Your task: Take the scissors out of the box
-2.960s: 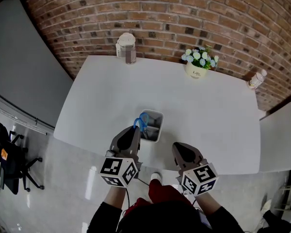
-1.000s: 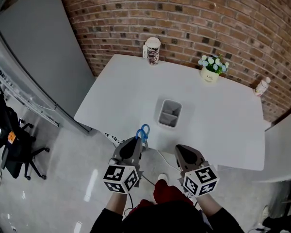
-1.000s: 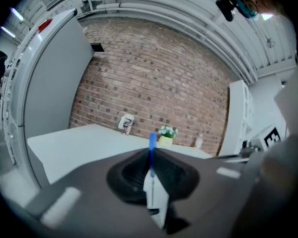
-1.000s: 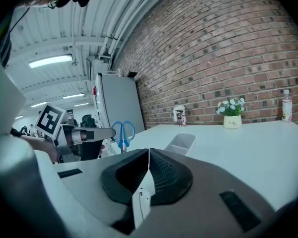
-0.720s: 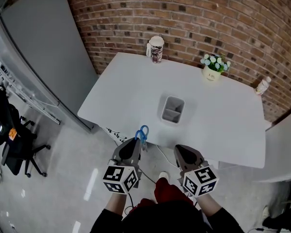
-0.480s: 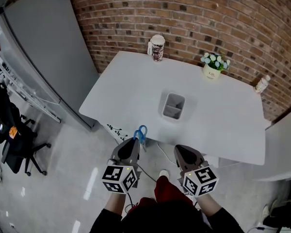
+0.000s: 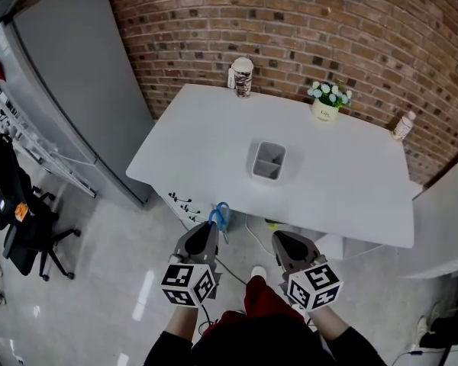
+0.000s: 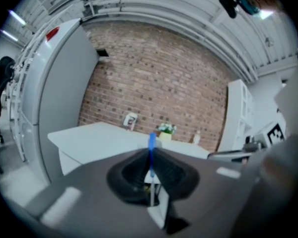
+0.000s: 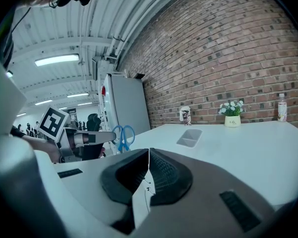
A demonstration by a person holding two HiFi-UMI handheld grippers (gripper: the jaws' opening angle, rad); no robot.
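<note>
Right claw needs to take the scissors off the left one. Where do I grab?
Take the scissors by the blue handle loops: they stick out past the left claw, which is shut on the metal part. I'd bring the right claw in from the right.

Left gripper (image 8: pixel 150 163) clamped on scissors (image 8: pixel 151 142); blue handle edge-on, sticking out past the jaws. White table (image 8: pixel 97 135) ahead, brick wall (image 8: pixel 154 78) behind it.

Two grey, wedge-nosed shells in shot: the left gripper (image 7: pixel 211 226) and the right gripper (image 7: pixel 279 239). Each one has black ribbed pads (image 9: pixel 166 177) lining its jaws and carries a white cube (image 7: pixel 189 284) with black square markers. Black sleeves (image 7: pixel 165 347) cover both arms, with a red garment (image 7: pixel 261 302) between them.
</note>
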